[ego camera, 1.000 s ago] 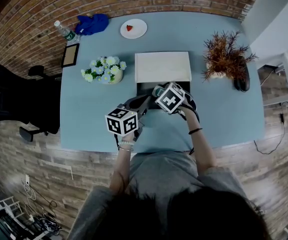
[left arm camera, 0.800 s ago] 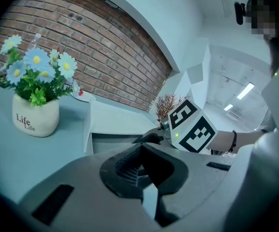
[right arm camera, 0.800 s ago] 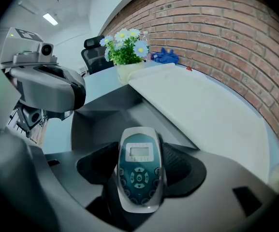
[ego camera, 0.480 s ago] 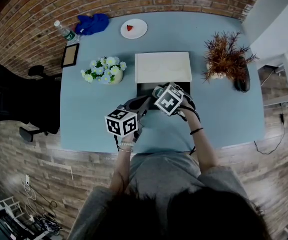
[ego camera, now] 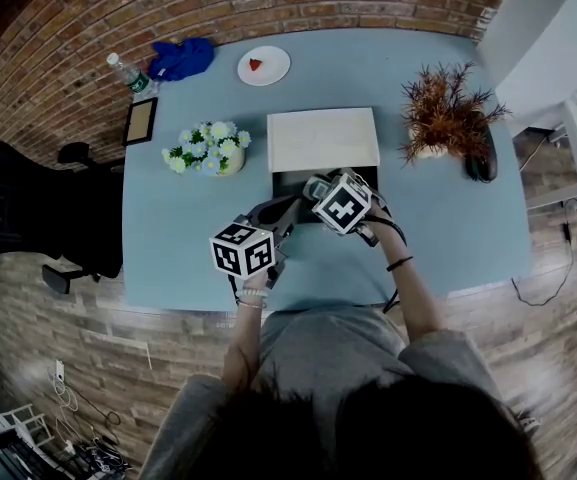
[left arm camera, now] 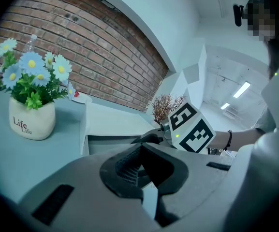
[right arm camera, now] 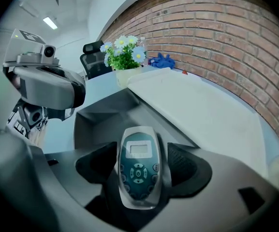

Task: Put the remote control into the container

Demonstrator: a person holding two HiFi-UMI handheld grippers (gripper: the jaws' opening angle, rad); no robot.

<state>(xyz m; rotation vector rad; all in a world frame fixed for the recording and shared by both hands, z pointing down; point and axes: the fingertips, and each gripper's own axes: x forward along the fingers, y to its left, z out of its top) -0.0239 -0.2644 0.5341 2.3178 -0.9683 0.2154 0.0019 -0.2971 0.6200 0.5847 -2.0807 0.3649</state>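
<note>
The grey remote control point(right arm camera: 139, 170), with a small screen and teal buttons, stands between the jaws of my right gripper point(right arm camera: 141, 151). Those jaws have just been opening; thin gaps show on both sides of the remote, so the gripper is open. It hangs over the open grey compartment of the container point(right arm camera: 100, 117), whose white lid point(ego camera: 323, 138) lies behind. In the head view the right gripper point(ego camera: 315, 186) points down into the container's dark opening point(ego camera: 293, 176). My left gripper point(left arm camera: 141, 149) is shut and empty, just left of the container's front point(ego camera: 286, 208).
A white pot of daisies point(ego camera: 208, 146) stands left of the container and a dried brown plant point(ego camera: 446, 113) stands to its right. At the back are a plate point(ego camera: 263, 65), a blue cloth point(ego camera: 183, 56), a bottle point(ego camera: 128, 73) and a picture frame point(ego camera: 140, 120).
Both grippers stay where they were at the container's front. Only the head view has shifted a little.
</note>
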